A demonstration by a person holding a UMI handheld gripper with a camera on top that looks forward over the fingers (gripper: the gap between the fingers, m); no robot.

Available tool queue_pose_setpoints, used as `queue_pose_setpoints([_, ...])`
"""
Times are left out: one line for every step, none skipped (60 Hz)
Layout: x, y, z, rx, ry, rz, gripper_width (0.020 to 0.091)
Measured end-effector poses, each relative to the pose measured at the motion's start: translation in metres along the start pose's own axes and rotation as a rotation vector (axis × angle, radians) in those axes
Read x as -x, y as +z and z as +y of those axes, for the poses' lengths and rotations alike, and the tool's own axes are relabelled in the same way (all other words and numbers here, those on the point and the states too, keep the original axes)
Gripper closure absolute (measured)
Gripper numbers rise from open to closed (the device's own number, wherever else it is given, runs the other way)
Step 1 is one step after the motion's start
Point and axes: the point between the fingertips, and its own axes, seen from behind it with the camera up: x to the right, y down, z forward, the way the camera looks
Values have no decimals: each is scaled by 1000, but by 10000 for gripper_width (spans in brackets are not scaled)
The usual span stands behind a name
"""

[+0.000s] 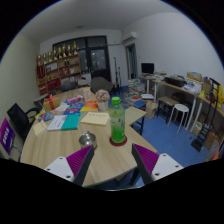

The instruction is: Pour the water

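A green bottle [117,119] with a lighter cap stands upright on a red coaster [118,140] on the wooden table [60,145]. It is just ahead of my fingers, slightly right of centre between them. A small metal cup [87,141] sits to the bottle's left, close to my left finger. My gripper [112,162] is open, its purple pads [79,160] spread wide with only bare table between them. Nothing is held.
Books and papers [68,120] lie on the table's far left, with a flat sheet [95,118] behind the cup. Bright small items [82,103] clutter the far end. A stool [179,111] and desk [185,88] stand to the right on blue floor.
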Motion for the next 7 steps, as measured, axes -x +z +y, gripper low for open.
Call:
queue_pose_setpoints([4, -10, -1, -4, 5, 5, 268])
queue_pose_setpoints([7, -19, -2, -8, 10, 10, 272])
queue_pose_setpoints([11, -28, -4, -12, 15, 13, 269])
queue_pose_setpoints([-9, -34, 5, -19, 18, 8, 267])
queue_pose_setpoints([-4, -44, 2, -22, 23, 10, 269])
queue_pose_setpoints([0, -61, -3, -24, 28, 11, 267])
queue_pose_setpoints([13, -71, -8, -25, 31, 18, 268])
